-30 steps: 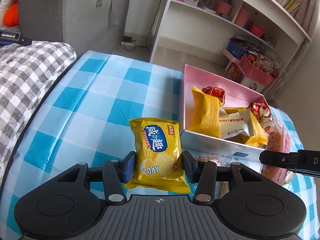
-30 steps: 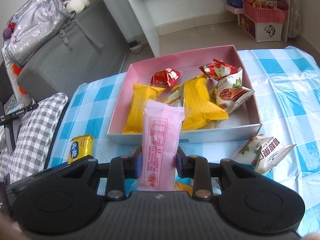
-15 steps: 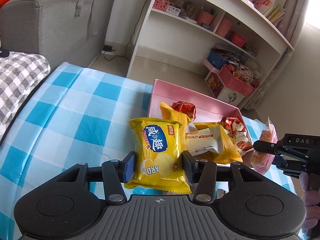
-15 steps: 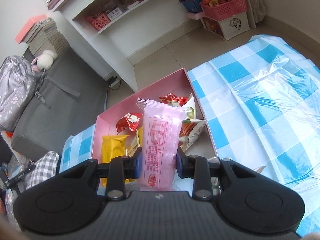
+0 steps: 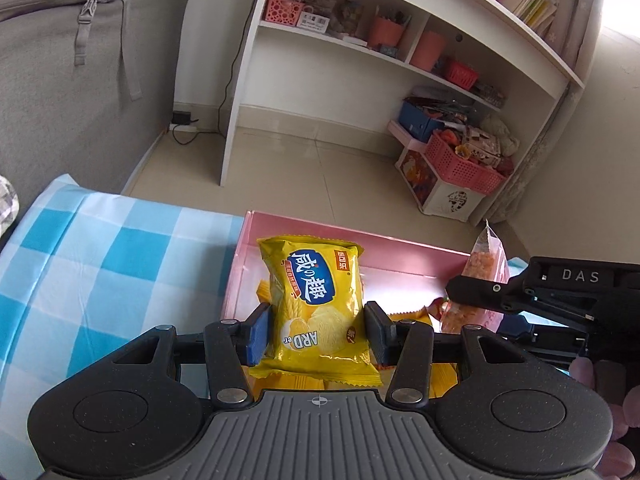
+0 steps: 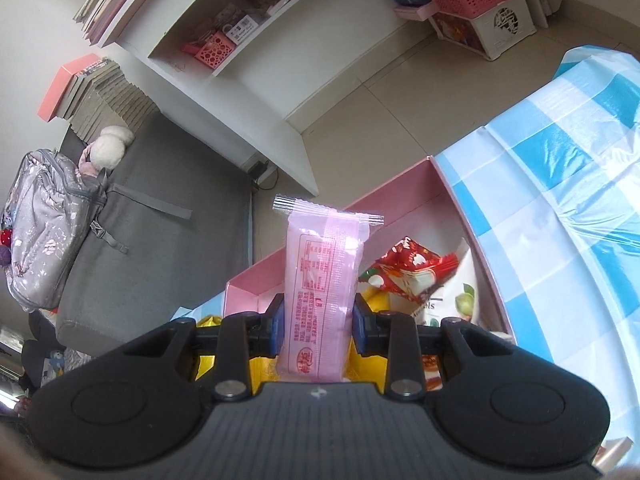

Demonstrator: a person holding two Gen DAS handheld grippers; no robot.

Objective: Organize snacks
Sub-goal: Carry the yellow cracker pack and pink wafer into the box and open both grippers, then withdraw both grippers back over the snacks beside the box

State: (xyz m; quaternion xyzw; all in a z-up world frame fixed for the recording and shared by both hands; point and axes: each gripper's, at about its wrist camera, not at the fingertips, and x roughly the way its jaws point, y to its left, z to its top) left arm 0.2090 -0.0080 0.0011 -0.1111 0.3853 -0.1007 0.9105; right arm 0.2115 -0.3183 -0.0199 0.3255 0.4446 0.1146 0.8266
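Yellow foil is pinched between the pads of the left claw (image 5: 316,330): a chip bag (image 5: 318,304) is held upright, closed on from both sides, above the near end of the pink box (image 5: 400,264). A pink wrapped snack (image 6: 322,300) is clamped in the same way in the right claw (image 6: 318,326), standing tall over the box's other side; from the left wrist view it shows as an orange-filled packet just beside the box's far wall.

Several snacks are already seen lying inside the box, among them a red packet (image 6: 408,270), a white nut packet (image 6: 460,300) and yellow packets (image 5: 400,384) beneath the claws. Both held items are judged to be on their way in but not yet released, so two placements are left at least. The blue-checked surface (image 5: 100,264) is shown bare where it is visible, though much of it is hidden by the claws, so whether more snacks remain outside cannot be told.
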